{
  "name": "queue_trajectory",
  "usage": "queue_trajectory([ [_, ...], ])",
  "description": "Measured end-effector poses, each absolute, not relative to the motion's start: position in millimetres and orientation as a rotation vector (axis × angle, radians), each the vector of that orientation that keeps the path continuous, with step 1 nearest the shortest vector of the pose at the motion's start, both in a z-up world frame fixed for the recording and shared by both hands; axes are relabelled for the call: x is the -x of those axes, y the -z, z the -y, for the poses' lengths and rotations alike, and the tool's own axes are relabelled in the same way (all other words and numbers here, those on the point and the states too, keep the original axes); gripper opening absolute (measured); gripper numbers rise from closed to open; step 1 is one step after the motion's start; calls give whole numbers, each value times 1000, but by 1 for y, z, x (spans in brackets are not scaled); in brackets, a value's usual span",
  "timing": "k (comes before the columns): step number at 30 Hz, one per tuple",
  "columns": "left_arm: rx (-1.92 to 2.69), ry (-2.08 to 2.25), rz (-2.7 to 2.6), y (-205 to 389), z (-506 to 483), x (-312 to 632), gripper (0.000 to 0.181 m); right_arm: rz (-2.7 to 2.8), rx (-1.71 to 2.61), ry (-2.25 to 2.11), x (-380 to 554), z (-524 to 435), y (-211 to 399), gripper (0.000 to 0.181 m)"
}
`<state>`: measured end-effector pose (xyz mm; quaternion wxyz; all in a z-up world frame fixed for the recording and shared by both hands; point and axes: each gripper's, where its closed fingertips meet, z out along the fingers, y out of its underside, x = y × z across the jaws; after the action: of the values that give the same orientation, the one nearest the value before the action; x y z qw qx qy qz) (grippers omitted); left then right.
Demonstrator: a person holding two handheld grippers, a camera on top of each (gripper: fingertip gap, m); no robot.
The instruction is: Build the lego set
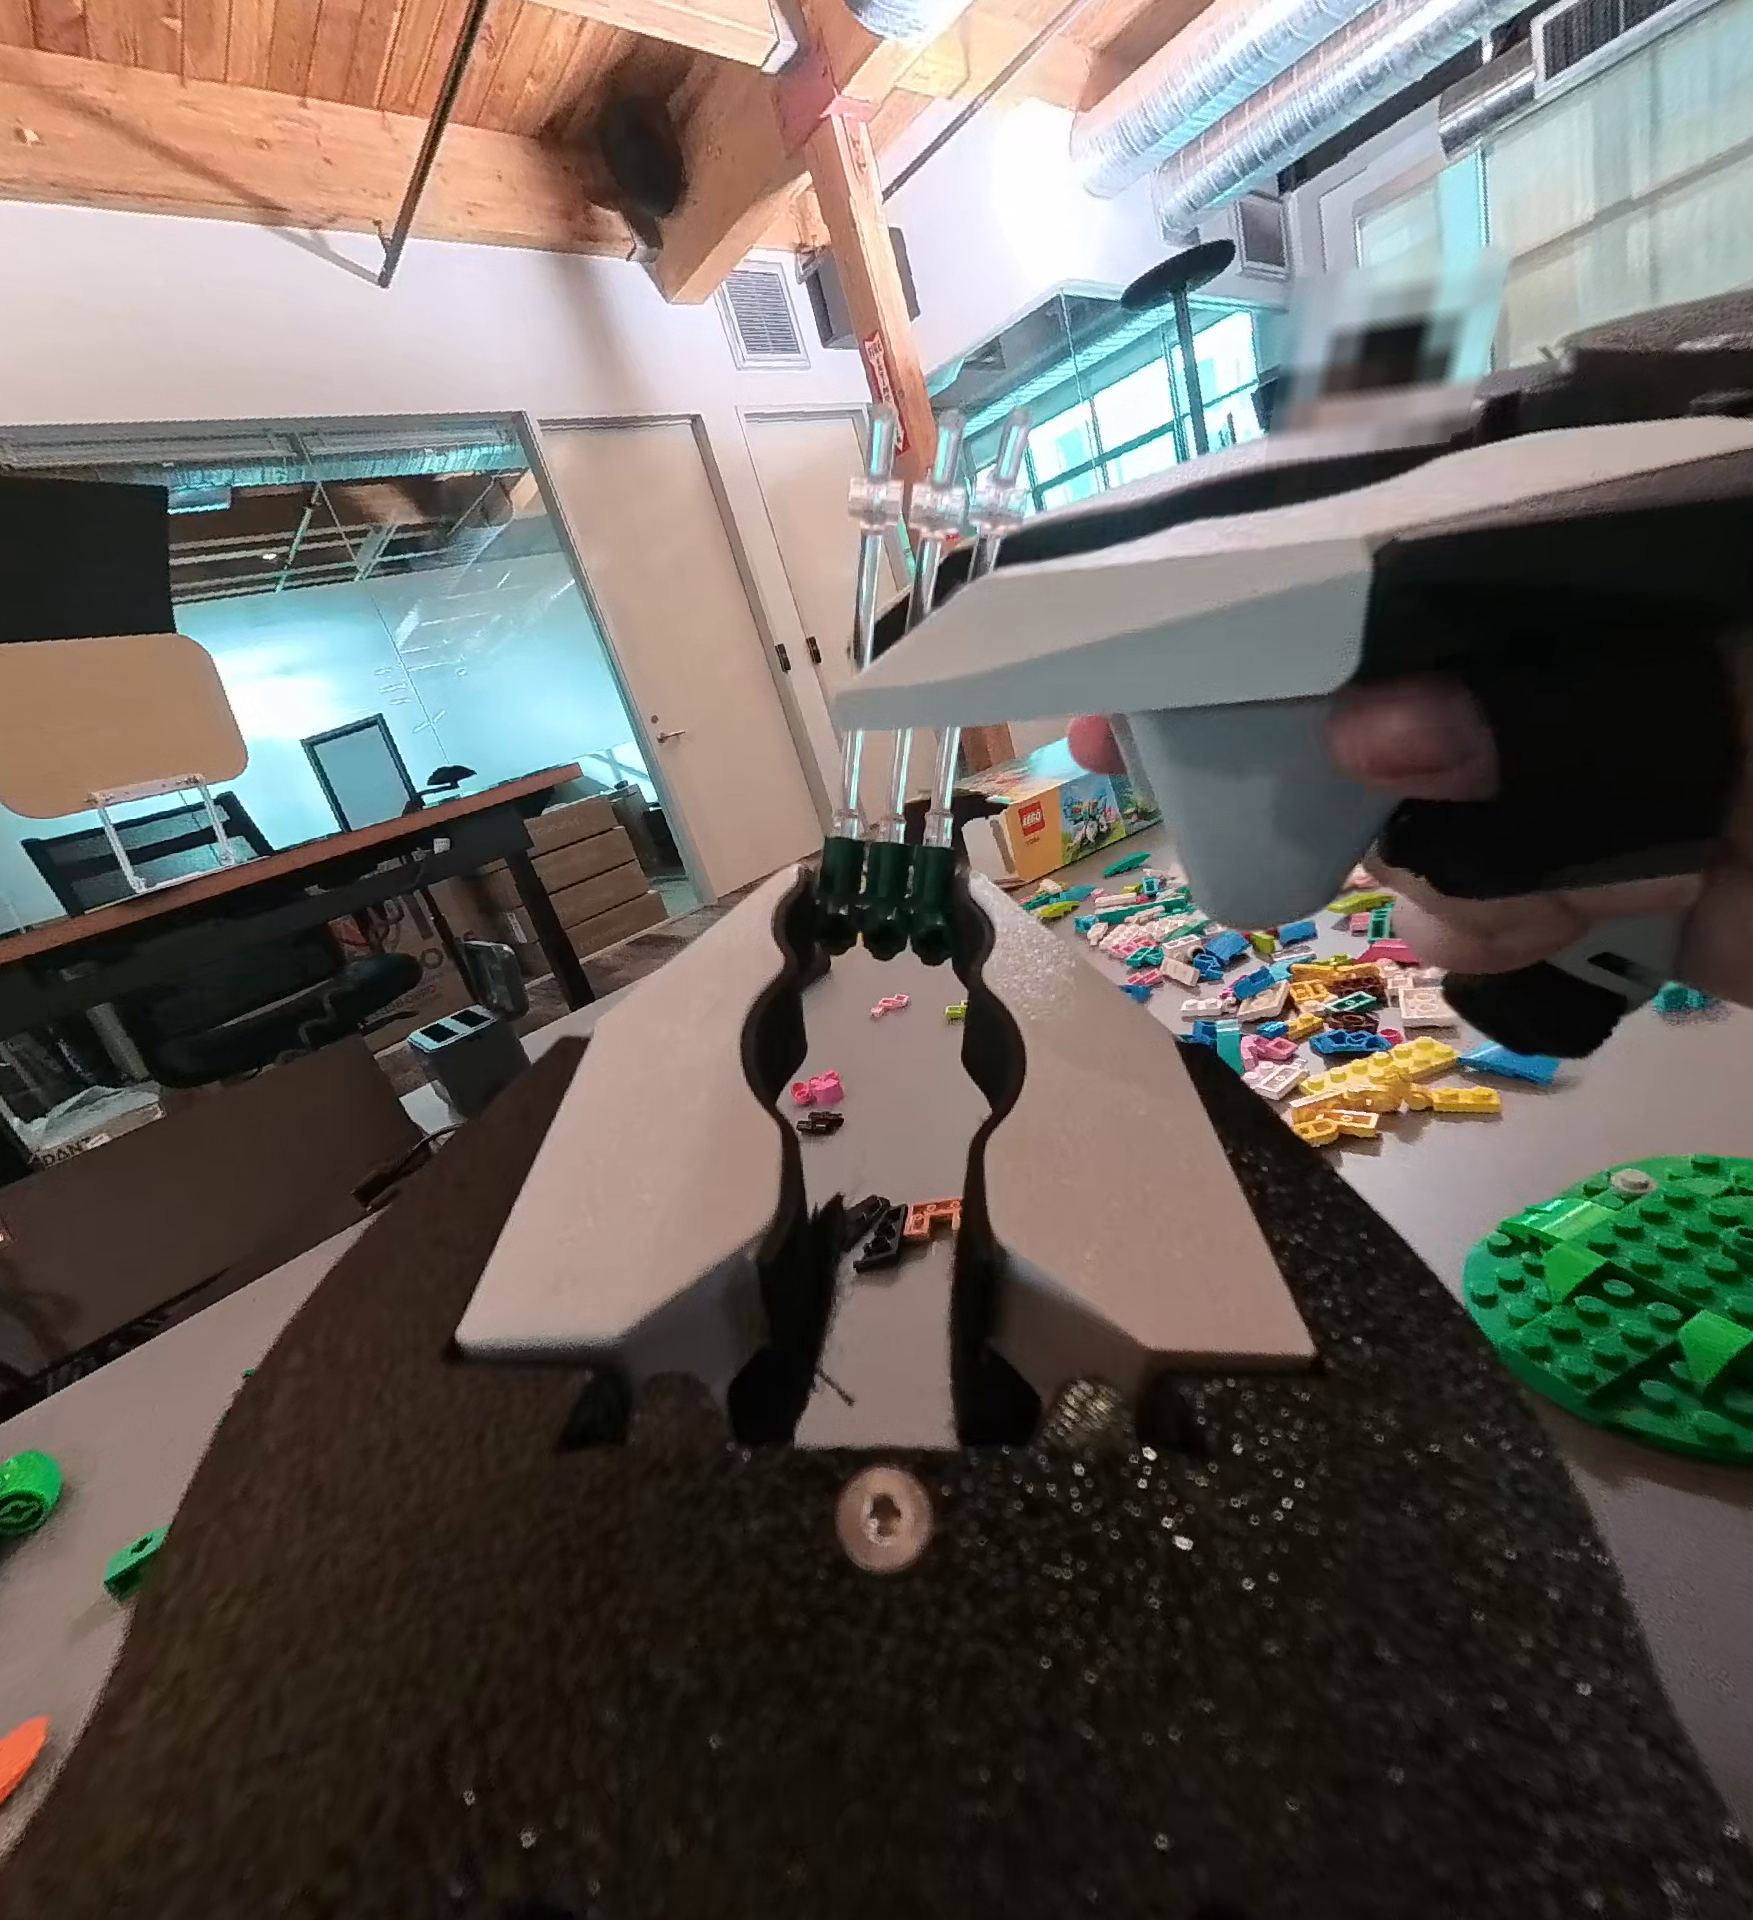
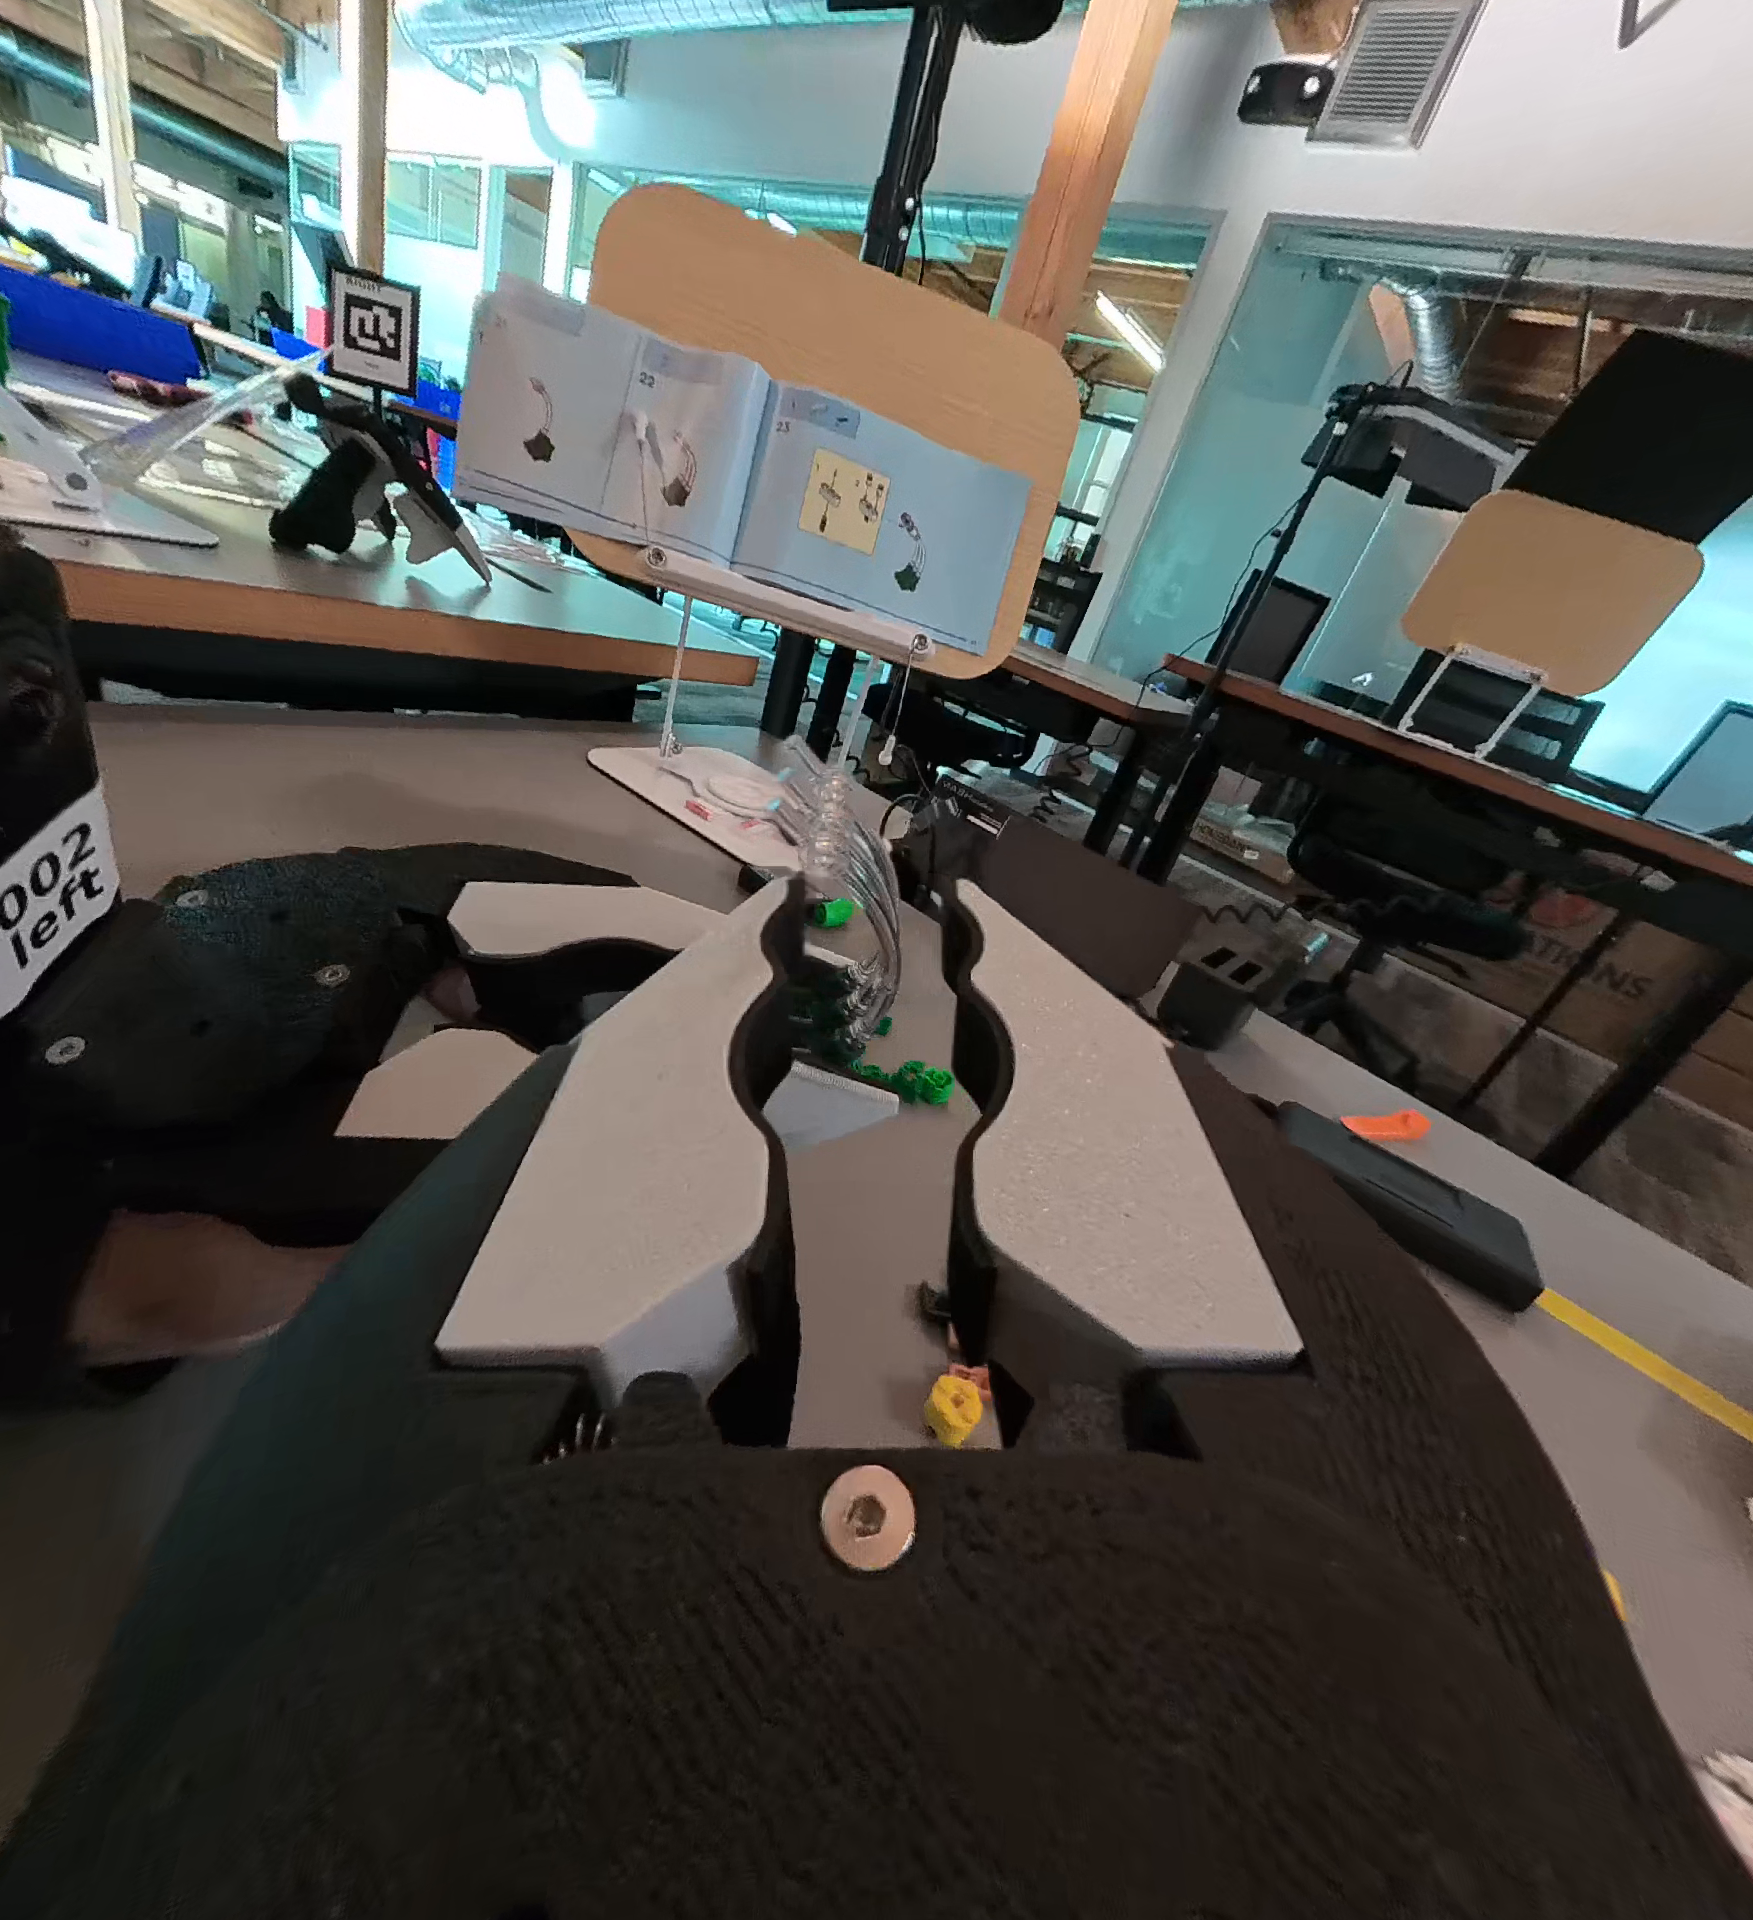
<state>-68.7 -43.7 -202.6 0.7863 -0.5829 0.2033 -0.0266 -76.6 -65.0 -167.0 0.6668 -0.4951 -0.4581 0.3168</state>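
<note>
While left gripper (image 1: 882, 920) pinches dark-green stems (image 1: 877, 894), right gripper (image 2: 867, 935) parted, white label (image 2: 46, 902) on left gripper.

Left gripper (image 1: 882, 914) jaws clamped at the tips; right gripper (image 2: 867, 914) jaws parted

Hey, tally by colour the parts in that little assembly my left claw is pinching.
dark green pieces: 3
clear rods: 3
Total: 6
</note>
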Motion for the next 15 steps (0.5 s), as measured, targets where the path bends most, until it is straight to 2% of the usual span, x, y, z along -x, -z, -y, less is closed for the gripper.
queue_trajectory([
  [3,1278,45,-438,206,41,71,23,1085,1097,-662,69,64,168,34],
  [6,1330,43,-455,213,35,75,23,1178,1131,-632,41,48,173,31],
  [11,1604,258,-601,255,26,67,23,1734,1476,-396,-6,9,269,29],
  [15,1817,421,-761,284,39,56,23,2037,1549,-576,-8,34,315,29],
])
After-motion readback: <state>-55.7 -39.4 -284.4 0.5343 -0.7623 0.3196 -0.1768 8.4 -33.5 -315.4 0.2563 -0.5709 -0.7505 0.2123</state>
